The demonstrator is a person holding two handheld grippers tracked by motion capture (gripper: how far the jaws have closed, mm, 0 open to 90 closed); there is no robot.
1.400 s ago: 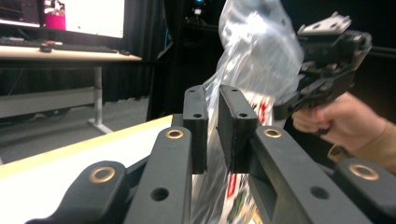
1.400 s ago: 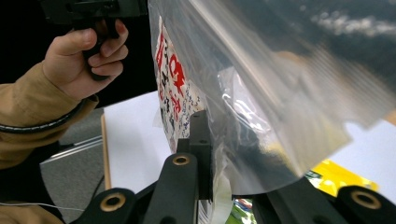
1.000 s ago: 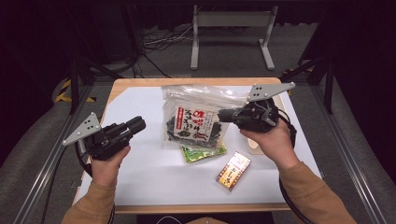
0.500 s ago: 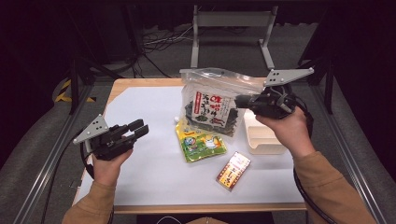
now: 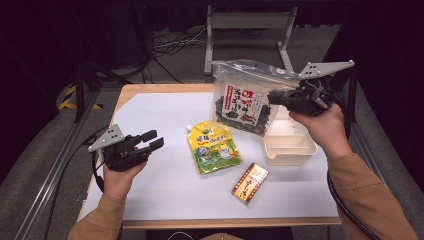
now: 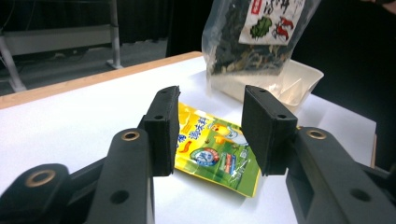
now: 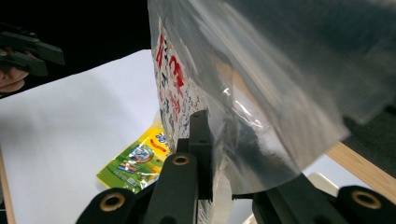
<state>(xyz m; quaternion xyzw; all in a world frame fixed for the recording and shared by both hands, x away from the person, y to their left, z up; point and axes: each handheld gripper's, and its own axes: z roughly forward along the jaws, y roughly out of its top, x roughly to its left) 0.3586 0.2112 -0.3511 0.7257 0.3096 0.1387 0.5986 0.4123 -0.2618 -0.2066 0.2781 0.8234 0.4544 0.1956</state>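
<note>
A clear bag of dark seaweed with a red and white label (image 5: 245,102) hangs in the air over the left end of a white tray (image 5: 290,147). My right gripper (image 5: 274,97) is shut on the bag's right edge; the right gripper view has the plastic (image 7: 261,93) pinched between the jaws (image 7: 229,158). My left gripper (image 5: 152,140) rests low at the table's left, open, its jaws having just been opening with nothing between them (image 6: 210,130). A yellow-green pouch (image 5: 214,147) lies flat mid-table, beyond the left jaws (image 6: 212,154).
A small orange and red box (image 5: 250,183) lies near the front edge, right of centre. The white sheet (image 5: 165,115) covers the wooden tabletop. A metal stand (image 5: 247,22) sits on the floor behind the table, and dark frame rails run along both sides.
My right gripper has lifted the seaweed bag up and to the right, over the tray, uncovering the yellow-green pouch. The left gripper's jaws have spread wider while that hand stayed put.
</note>
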